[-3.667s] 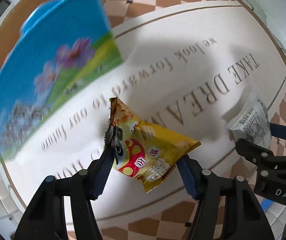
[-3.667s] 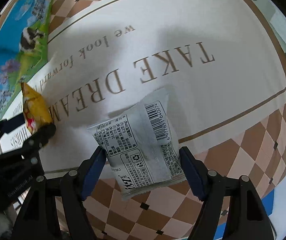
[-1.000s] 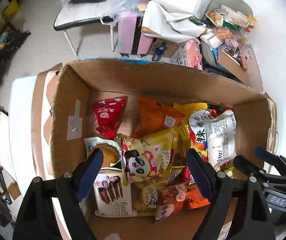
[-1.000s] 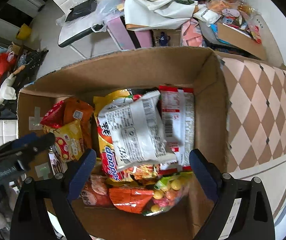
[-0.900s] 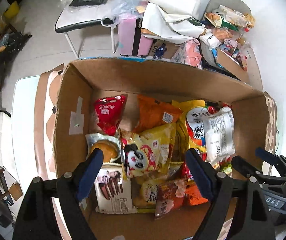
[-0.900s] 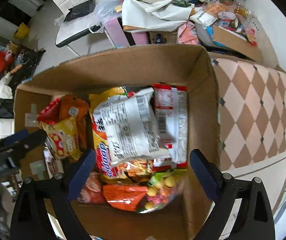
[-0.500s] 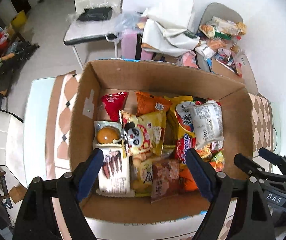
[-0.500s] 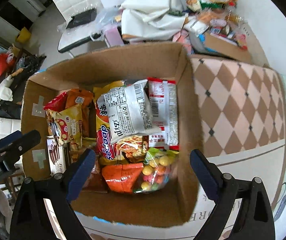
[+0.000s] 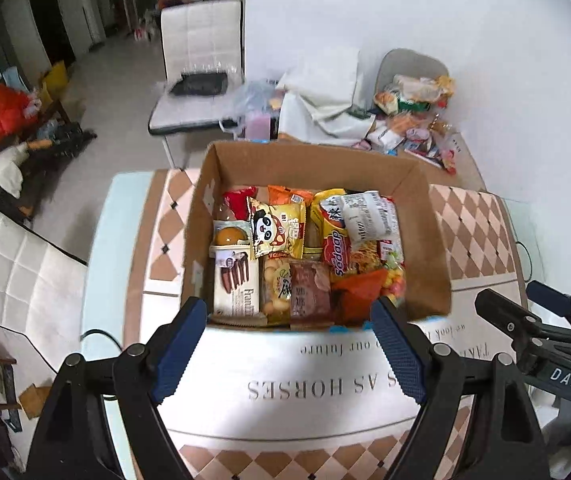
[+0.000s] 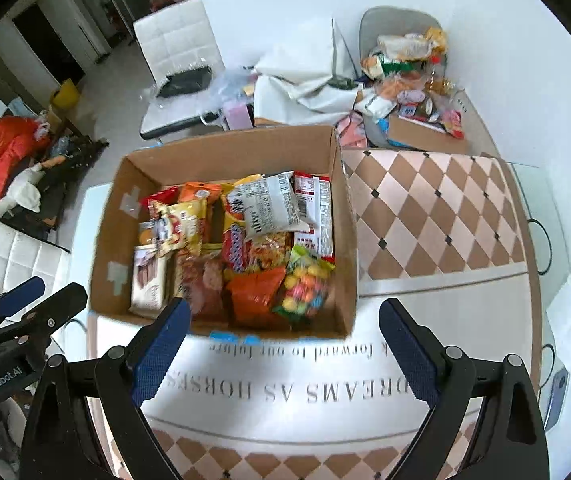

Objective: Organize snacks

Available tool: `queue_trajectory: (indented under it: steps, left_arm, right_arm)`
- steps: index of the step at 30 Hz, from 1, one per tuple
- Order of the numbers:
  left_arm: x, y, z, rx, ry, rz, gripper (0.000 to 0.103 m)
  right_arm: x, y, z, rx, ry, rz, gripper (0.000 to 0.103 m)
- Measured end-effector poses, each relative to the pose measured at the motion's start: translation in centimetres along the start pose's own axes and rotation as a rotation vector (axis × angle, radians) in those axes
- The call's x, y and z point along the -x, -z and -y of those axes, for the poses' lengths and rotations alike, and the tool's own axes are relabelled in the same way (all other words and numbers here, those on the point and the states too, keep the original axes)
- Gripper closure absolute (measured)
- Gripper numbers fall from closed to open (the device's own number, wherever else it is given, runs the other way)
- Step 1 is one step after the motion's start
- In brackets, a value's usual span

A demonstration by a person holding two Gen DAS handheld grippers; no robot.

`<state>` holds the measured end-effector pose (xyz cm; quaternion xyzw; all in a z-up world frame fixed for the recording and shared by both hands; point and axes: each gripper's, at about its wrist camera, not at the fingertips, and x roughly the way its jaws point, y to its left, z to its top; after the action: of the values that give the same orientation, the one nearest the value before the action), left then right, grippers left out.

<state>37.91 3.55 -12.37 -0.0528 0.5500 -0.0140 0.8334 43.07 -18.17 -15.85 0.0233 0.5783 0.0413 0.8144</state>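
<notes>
An open cardboard box (image 9: 431, 236) (image 10: 345, 240) full of snack packets stands on the table. The yellow panda packet (image 9: 275, 230) (image 10: 179, 226) lies in its left half. The white barcoded packet (image 9: 367, 216) (image 10: 271, 204) lies on top at the right. My left gripper (image 9: 289, 340) is open and empty, held high above the table on the near side of the box. My right gripper (image 10: 283, 344) is open and empty beside it, also on the near side of the box.
The table has a white cloth (image 9: 325, 392) with brown lettering and a checkered border (image 10: 437, 216). White chairs (image 9: 199, 40) (image 9: 13, 276), a pile of snacks (image 10: 409, 76) on a far surface, and red bags (image 10: 1, 148) on the floor surround it.
Both grippers let go of their packets, which now lie in the box. Both grippers have since drawn up and back from the box, so the whole box and the room show.
</notes>
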Motion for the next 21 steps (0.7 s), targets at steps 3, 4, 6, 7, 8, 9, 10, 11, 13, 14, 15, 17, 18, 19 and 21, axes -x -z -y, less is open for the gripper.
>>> queue_trajectory:
  steps: [3,4,6,7,8,9,10,11,13,14,15,17,18,19,21]
  left_arm:
    - [2.9,1.4,0.3,-0.006,-0.012,0.040,0.019]
    - [4.1,2.0,0.3,-0.004,-0.008,0.055,0.019]
    - [6.1,3.0,0.5,-0.008,-0.008,0.082,0.019]
    - [7.1,3.5,0.7,-0.015,-0.013,0.098,0.019]
    - [8.0,3.9,0.9,-0.019,-0.013,0.112,0.019]
    - [9.1,4.4,1.1,-0.024,-0.016,0.130,0.019]
    - [10.3,4.8,1.4,-0.030,-0.023,0.150,0.019]
    - [11.1,5.2,1.6,-0.031,-0.027,0.166,0.019]
    - [12.9,6.0,1.9,-0.034,-0.025,0.201,0.019]
    - [14.0,6.4,2.1,-0.038,-0.029,0.219,0.019]
    - [14.6,6.7,2.3,-0.038,-0.032,0.230,0.019]
    - [15.9,7.3,2.4,-0.035,-0.030,0.250,0.019]
    - [16.6,7.6,2.5,-0.034,-0.030,0.261,0.019]
    - [17.3,7.9,2.6,-0.034,-0.029,0.273,0.019]
    - [18.4,8.4,2.8,-0.036,-0.032,0.294,0.019]
  right_arm:
    - [3.7,2.1,-0.1,0.009,-0.001,0.052,0.004]
    - [4.7,2.6,-0.1,0.011,0.000,0.066,0.004]
    - [7.0,3.9,-0.2,0.019,-0.003,0.096,0.004]
    - [8.3,4.7,-0.3,0.022,-0.004,0.113,0.004]
    - [9.3,5.3,-0.3,0.022,-0.007,0.126,0.004]
    - [10.5,6.0,-0.4,0.025,-0.011,0.141,0.004]
    - [11.8,6.7,-0.5,0.031,-0.011,0.159,0.004]
    - [13.0,7.5,-0.6,0.035,-0.009,0.177,0.004]
    - [15.1,8.6,-0.8,0.042,-0.017,0.203,0.004]
    - [16.0,9.1,-1.0,0.044,-0.020,0.212,0.003]
    - [17.0,9.7,-1.0,0.045,-0.023,0.223,0.003]
    - [18.9,10.8,-1.1,0.051,-0.035,0.244,0.003]
    - [19.7,11.2,-1.2,0.053,-0.035,0.253,0.003]
    - [20.5,11.6,-1.2,0.055,-0.034,0.265,0.003]
    - [21.8,12.3,-1.3,0.066,-0.028,0.281,0.003]
